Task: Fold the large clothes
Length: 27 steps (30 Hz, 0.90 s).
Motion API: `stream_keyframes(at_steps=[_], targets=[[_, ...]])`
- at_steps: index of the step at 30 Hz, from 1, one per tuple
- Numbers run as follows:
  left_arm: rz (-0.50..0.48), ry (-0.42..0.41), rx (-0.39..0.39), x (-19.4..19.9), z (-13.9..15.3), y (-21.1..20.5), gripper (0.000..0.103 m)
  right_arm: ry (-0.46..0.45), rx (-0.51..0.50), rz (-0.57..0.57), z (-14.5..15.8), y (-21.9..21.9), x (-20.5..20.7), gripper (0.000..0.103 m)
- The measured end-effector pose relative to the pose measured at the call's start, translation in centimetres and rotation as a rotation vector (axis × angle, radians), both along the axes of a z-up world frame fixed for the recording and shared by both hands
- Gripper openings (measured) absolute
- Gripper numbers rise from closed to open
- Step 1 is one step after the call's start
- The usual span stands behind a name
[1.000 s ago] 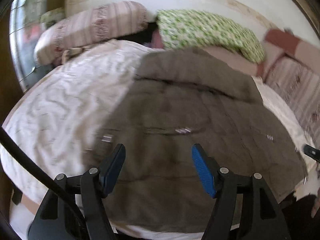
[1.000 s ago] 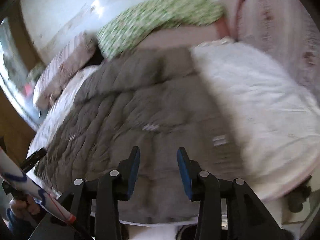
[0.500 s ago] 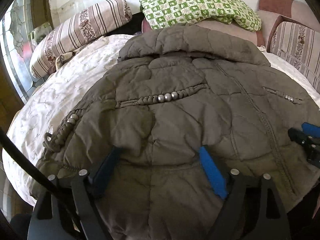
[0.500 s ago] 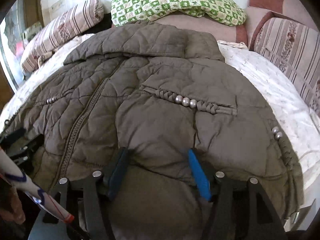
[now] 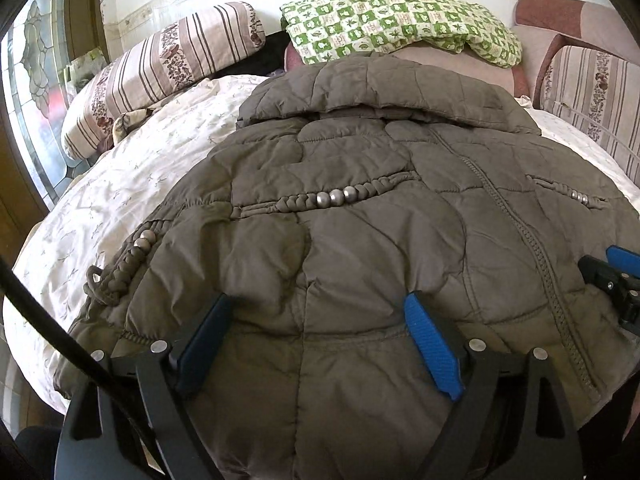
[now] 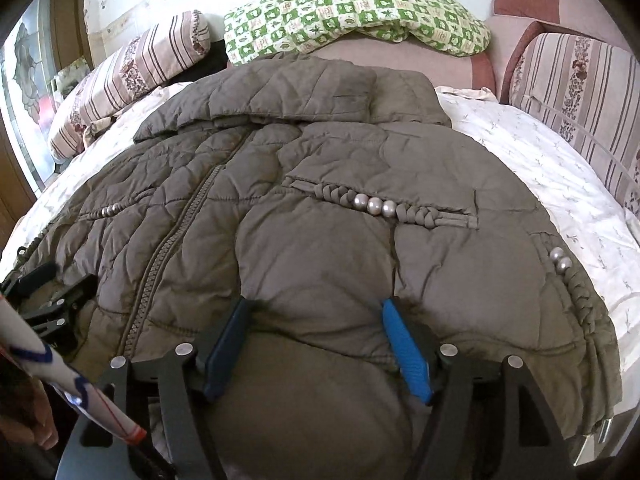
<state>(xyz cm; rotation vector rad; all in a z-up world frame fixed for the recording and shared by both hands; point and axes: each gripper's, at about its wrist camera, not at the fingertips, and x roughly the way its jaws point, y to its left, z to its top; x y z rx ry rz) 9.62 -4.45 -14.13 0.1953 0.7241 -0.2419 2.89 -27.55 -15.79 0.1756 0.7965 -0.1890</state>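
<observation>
No readable labels. Your jacket lies flat on the bed, collar away from you, zipper running lengthwise. Left gripper and right gripper jaws opening, straddling the hem.

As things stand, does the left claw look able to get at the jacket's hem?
Probably yes: the left claw is opening with the jacket bulging between its pads at the near edge, and nothing lies in the way.
</observation>
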Motion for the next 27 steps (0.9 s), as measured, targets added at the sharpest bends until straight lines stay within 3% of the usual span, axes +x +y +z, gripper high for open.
stream_keyframes(at_steps=[3,8,25,27], targets=[[-0.001,-0.001,0.000,0.0,0.0,0.1,0.089,-0.002,0.017,0.002,0.1,-0.1,-0.1,0.077],[0.004,0.001,0.001,0.0,0.0,0.2,0.091,0.005,0.045,0.045,0.0,0.4,-0.2,0.093],[-0.005,0.026,-0.010,0.1,0.1,0.5,0.093,0.014,0.079,0.060,1.0,0.4,-1.3,0.096],[-0.008,0.040,-0.010,0.1,0.3,0.6,0.093,0.011,0.091,0.065,1.3,0.3,-1.6,0.092]])
